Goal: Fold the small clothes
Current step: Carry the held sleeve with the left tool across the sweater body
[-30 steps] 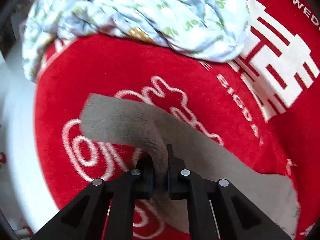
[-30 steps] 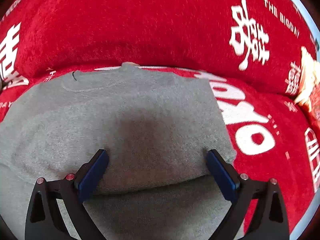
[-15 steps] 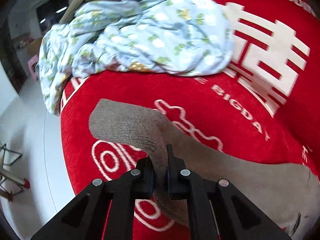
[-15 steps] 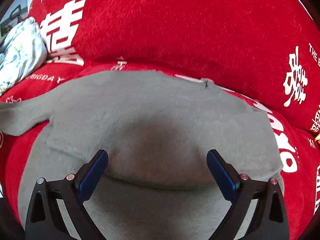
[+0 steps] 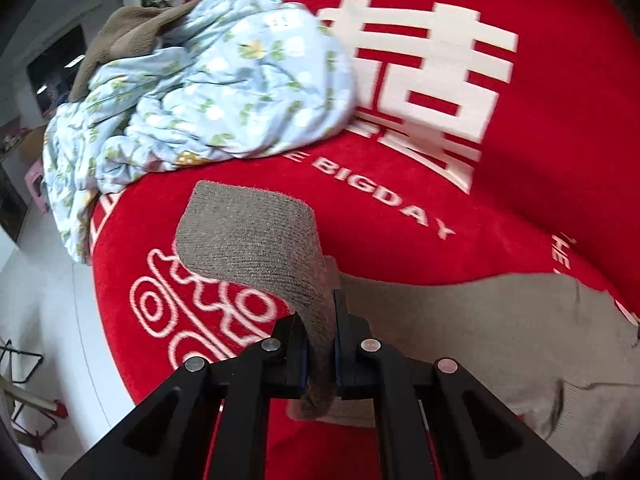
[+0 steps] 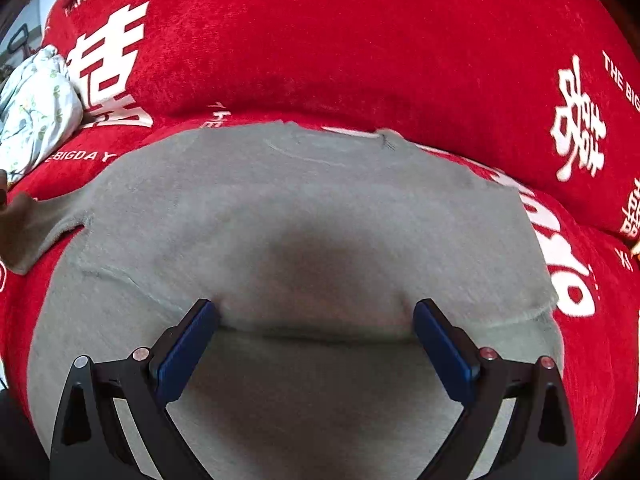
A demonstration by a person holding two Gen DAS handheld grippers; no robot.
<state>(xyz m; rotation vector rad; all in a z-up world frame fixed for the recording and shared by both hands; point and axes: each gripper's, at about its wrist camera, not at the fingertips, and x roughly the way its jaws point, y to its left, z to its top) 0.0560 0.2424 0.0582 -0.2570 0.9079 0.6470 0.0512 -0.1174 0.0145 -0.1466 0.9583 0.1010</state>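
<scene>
- We've got the small grey knit sweater (image 6: 304, 216) spread flat on the red plush sofa cover with white lettering (image 6: 360, 40), its neckline toward the backrest.
- Our left gripper (image 5: 320, 340) is clamped tight on the sweater's grey ribbed sleeve (image 5: 256, 240), and the cuff end sticks up and out past the fingers, lifted off the cover.
- Our right gripper (image 6: 316, 336) has its jaws spread wide with nothing between them, blue pads (image 6: 188, 344) sitting right at a folded edge across the sweater's body.
- A crumpled pale blue floral cloth (image 5: 200, 92) is heaped further along the sofa, well apart from the sleeve, with a brown fuzzy garment (image 5: 128, 36) behind it.
</scene>
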